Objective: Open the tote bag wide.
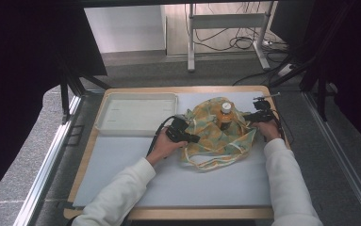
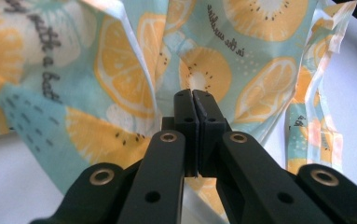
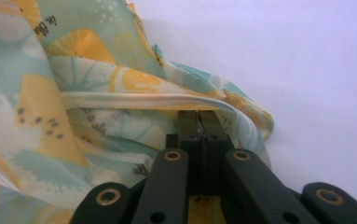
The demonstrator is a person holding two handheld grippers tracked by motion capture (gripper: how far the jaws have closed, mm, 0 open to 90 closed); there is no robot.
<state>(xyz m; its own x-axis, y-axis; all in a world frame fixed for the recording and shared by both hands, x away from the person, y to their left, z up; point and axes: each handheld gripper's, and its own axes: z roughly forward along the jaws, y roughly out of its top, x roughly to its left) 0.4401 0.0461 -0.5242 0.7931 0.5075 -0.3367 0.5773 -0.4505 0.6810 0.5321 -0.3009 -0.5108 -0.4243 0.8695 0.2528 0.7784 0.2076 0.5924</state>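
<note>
High view, citrus-print cloth bag [image 1: 216, 134] at centre-right of the tabletop [image 1: 192, 179], orange bottle [image 1: 225, 115] upright inside it, left claw [image 1: 194, 138] clamped on its left edge, right claw [image 1: 246, 117] clamped on its right rim, white tray [image 1: 135, 113] upper left.

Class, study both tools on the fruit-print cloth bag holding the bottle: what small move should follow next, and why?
Probably lift both tools gently upward and apart. The left tool and right tool look shut on the teal and orange fruit-print cloth bag, one at each side, while the brown white-capped bottle stands inside on the pale grey table mat. Raising the cloth should draw it up around the bottle.
</note>
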